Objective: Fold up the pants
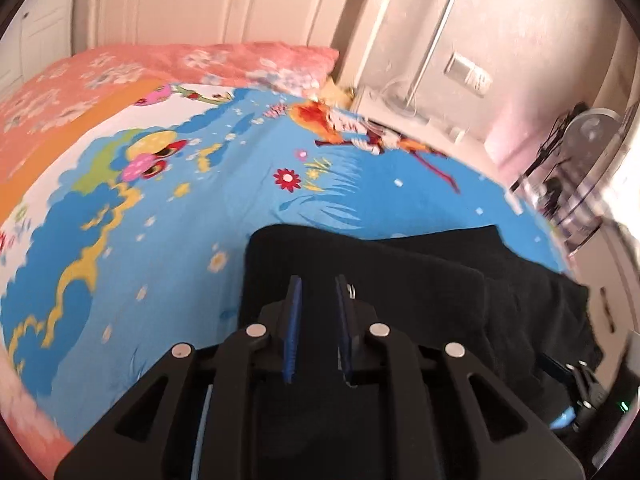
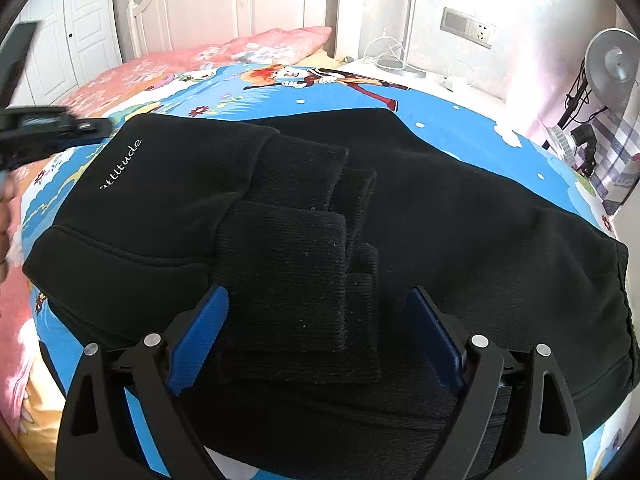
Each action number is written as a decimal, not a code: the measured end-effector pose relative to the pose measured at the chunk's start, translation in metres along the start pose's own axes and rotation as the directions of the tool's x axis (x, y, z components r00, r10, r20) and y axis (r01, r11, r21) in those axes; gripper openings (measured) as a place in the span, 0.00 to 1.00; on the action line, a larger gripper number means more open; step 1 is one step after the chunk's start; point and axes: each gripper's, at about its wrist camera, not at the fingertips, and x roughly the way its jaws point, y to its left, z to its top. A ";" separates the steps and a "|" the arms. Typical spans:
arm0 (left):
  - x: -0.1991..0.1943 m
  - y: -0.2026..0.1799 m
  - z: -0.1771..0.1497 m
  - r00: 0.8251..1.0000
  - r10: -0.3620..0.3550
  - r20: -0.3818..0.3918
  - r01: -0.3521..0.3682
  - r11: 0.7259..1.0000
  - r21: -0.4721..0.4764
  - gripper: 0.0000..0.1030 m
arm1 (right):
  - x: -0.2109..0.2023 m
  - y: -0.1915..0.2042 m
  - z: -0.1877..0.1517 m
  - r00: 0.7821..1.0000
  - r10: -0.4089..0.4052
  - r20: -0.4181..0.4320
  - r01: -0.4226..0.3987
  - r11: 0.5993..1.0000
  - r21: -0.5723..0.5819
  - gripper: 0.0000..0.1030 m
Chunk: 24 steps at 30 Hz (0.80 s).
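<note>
The black pants [image 2: 420, 208] are lying folded on the cartoon-print bedsheet [image 2: 440, 108], with the ribbed cuffs [image 2: 284, 276] stacked on top, directly ahead of the right gripper [image 2: 318, 300]. Its jaws are standing spread wide, flanking the cuffs without gripping them. The left gripper [image 1: 318, 284] is hovering over the pants' left edge, jaws parted narrowly, pinching nothing. A pink pillow [image 1: 256, 60] is lying well beyond both.

Home bedroom, cartoon bedsheet [image 1: 248, 184], pink pillow [image 2: 272, 46], white headboard [image 1: 224, 4], wall socket [image 2: 468, 28]
</note>
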 end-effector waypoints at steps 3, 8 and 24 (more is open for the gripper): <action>0.047 0.005 0.005 0.988 0.039 -0.148 -0.041 0.999 -0.013 0.16 | 0.000 0.001 0.000 1.000 -0.007 -0.003 0.007 1.000 -0.003 0.83; 0.053 0.007 0.006 0.987 0.045 -0.156 -0.048 0.999 -0.017 0.18 | 0.000 0.003 0.000 1.000 -0.016 -0.007 0.016 1.000 -0.005 0.84; -0.059 0.002 -0.072 0.992 0.120 0.047 -0.118 0.992 -0.033 0.49 | 0.000 0.004 -0.001 0.999 -0.035 0.012 0.035 0.999 -0.007 0.89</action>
